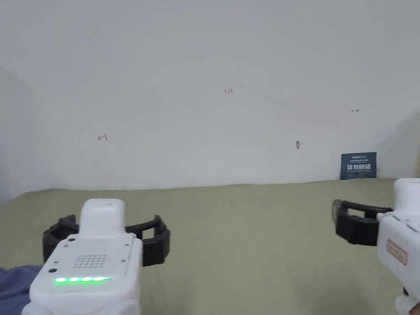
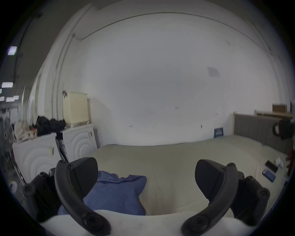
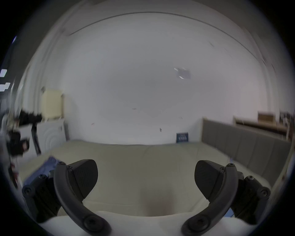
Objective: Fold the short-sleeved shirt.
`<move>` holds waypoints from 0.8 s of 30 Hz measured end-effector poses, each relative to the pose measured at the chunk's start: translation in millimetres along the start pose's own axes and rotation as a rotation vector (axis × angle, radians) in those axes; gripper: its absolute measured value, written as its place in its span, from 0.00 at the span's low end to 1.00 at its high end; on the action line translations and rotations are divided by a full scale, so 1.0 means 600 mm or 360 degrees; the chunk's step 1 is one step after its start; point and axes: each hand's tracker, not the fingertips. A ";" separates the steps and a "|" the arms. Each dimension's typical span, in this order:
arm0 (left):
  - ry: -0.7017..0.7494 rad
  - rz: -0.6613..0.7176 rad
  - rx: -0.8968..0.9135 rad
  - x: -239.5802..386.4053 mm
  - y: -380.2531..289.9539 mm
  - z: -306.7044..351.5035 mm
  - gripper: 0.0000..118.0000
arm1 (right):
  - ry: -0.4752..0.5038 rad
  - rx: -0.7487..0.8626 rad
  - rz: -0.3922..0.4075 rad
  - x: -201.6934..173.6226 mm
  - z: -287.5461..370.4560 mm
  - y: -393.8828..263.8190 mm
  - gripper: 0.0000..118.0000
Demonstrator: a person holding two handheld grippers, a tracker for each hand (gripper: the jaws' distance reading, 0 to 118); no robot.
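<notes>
Nothing of the fold looks begun. The blue short-sleeved shirt [image 2: 116, 194] lies in a rumpled heap on the pale olive-green bed sheet [image 1: 240, 236], off to the person's left and near the bed's front edge; in the head view only a corner of it shows at the lower left. The white left gripper with black jaws [image 2: 146, 175] hangs above the sheet with its jaws spread wide and nothing between them, the shirt just below and beyond its left jaw. The white right gripper with black jaws [image 3: 146, 175] is well apart to the right, over bare sheet, its jaws likewise wide apart and empty. By my reading the whole job remains: reach the shirt, take hold of it, spread it flat on the sheet, then fold sleeves and body.
</notes>
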 end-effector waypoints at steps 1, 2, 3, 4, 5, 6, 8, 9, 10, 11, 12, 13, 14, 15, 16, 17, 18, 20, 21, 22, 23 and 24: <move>-0.0010 0.0082 -0.0016 0.000 0.003 0.000 1.00 | -0.0018 0.0006 -0.0047 0.007 -0.001 -0.007 0.99; -0.0063 0.0213 -0.0054 -0.014 -0.003 -0.004 1.00 | -0.0028 0.0007 0.0010 0.009 -0.001 -0.013 0.99; -0.0053 0.0282 -0.0057 -0.016 -0.003 -0.004 1.00 | -0.0027 0.0002 0.0022 0.010 -0.001 -0.016 0.99; -0.0052 0.0321 -0.0065 -0.018 -0.004 -0.005 1.00 | -0.0037 -0.0010 0.0044 0.004 -0.002 -0.020 0.99; -0.0040 0.0353 -0.0080 -0.019 -0.004 -0.006 1.00 | -0.0047 -0.0018 0.0073 0.002 -0.002 -0.022 0.99; -0.0024 0.0344 -0.0072 -0.023 -0.006 -0.009 1.00 | -0.0038 -0.0019 0.0089 0.001 0.000 -0.022 0.99; -0.0008 0.0319 -0.0078 -0.024 -0.007 -0.009 1.00 | -0.0023 -0.0009 0.0112 -0.005 0.002 -0.019 0.99; -0.0009 0.0311 -0.0079 -0.024 -0.008 -0.010 1.00 | -0.0018 -0.0005 0.0126 -0.009 0.003 -0.018 0.99; -0.0014 0.0304 -0.0080 -0.022 -0.008 -0.009 1.00 | -0.0024 0.0000 0.0145 -0.011 0.004 -0.017 0.99; -0.0017 0.0299 -0.0081 -0.021 -0.008 -0.008 1.00 | -0.0027 0.0007 0.0157 -0.014 0.005 -0.016 0.99; -0.0023 0.0298 -0.0079 -0.020 -0.009 -0.008 1.00 | -0.0018 0.0006 0.0177 -0.018 0.003 -0.016 0.99; -0.0027 0.0302 -0.0076 -0.020 -0.009 -0.007 1.00 | -0.0013 0.0000 0.0192 -0.020 0.004 -0.015 0.99; -0.0036 0.0299 -0.0077 -0.017 -0.009 -0.006 1.00 | -0.0018 0.0004 0.0221 -0.024 0.005 -0.015 0.99; -0.0042 0.0297 -0.0084 -0.015 -0.009 -0.006 1.00 | -0.0015 0.0009 0.0243 -0.026 0.006 -0.015 0.99; -0.0043 0.0291 -0.0089 -0.014 -0.009 -0.007 1.00 | -0.0009 0.0011 0.0247 -0.026 0.005 -0.016 0.99; -0.0052 0.0273 -0.0102 -0.013 -0.010 -0.008 1.00 | 0.0002 0.0013 0.0255 -0.026 0.007 -0.016 0.99; -0.0051 0.0246 -0.0101 -0.008 -0.010 -0.007 1.00 | 0.0001 0.0008 0.0260 -0.028 0.008 -0.015 0.99; -0.0034 0.0204 -0.0090 -0.004 -0.013 -0.006 1.00 | -0.0008 0.0023 0.0261 -0.026 0.012 -0.016 0.99; -0.0028 0.0194 -0.0087 -0.003 -0.013 -0.006 1.00 | -0.0013 0.0032 0.0253 -0.025 0.013 -0.016 0.99; -0.0024 0.0188 -0.0084 -0.001 -0.014 -0.005 1.00 | -0.0023 0.0036 0.0243 -0.024 0.013 -0.015 0.99; -0.0020 0.0184 -0.0072 0.000 -0.014 -0.004 1.00 | -0.0026 0.0034 0.0229 -0.022 0.014 -0.013 0.99; -0.0008 0.0179 -0.0060 0.001 -0.013 -0.003 1.00 | -0.0025 0.0029 0.0210 -0.017 0.014 -0.012 1.00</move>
